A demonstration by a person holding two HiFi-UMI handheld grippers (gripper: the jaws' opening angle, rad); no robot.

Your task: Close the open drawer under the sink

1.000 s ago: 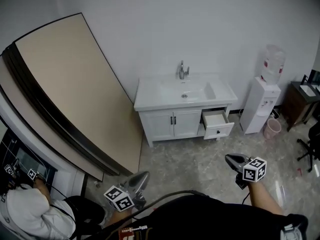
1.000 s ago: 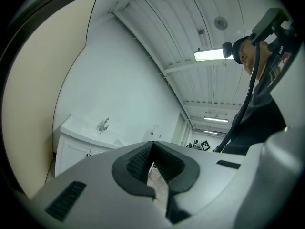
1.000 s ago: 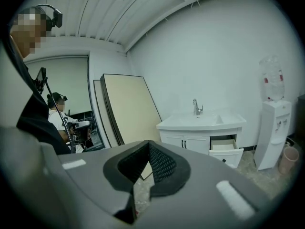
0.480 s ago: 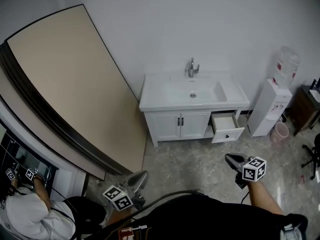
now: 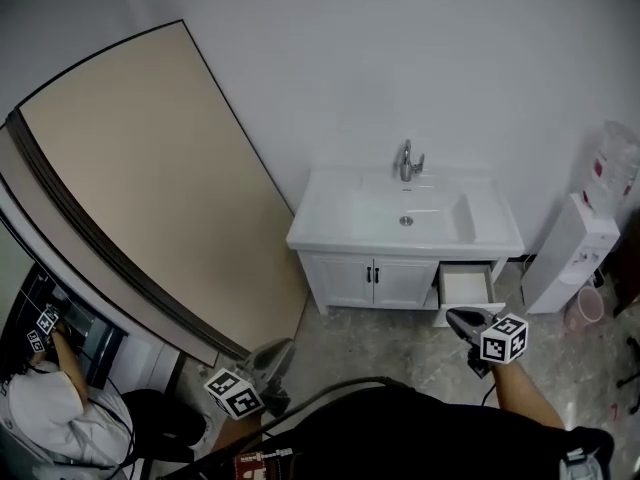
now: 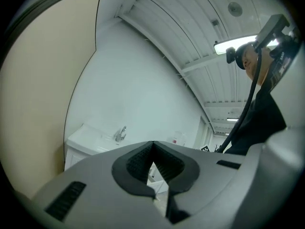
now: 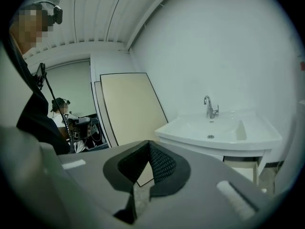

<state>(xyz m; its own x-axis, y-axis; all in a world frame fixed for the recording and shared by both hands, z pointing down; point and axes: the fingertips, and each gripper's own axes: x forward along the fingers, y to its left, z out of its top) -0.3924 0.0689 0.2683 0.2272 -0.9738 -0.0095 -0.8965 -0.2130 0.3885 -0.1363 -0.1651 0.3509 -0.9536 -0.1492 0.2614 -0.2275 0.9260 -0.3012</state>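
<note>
A plain white wall (image 5: 420, 58) backs a stone-patterned floor (image 5: 370, 343), and a big beige panel (image 5: 150, 178) leans against that wall on the left. Just right of the panel stands a white vanity (image 5: 340, 278) whose counter carries the sink (image 5: 410, 218), with a chrome tap (image 5: 407, 160) upright at the basin's rear edge. Under the counter are two shut cabinet doors (image 5: 375, 281). Right beside them, at the vanity's right end, the drawer (image 5: 466, 284) stands pulled out, so its pale inside shows from above. A white water dispenser (image 5: 582, 253) stands near the vanity's right side, with a pink bin (image 5: 582, 308) on the floor in front of it. A person (image 5: 50, 418) sits at the lower left edge, beside the panel's foot.

The right gripper (image 5: 456, 316) points toward the vanity. In the head view its tip overlaps the drawer's front edge, while the right gripper view shows the drawer ahead and to the right of the jaws, apart from them. Its jaws are closed tip to tip with nothing between them. The left gripper (image 5: 284, 348) hangs low over the floor near the panel's base, well apart from the drawer, and its jaws too are pressed together and empty. Each gripper bears a marker cube (image 5: 504, 338)
</note>
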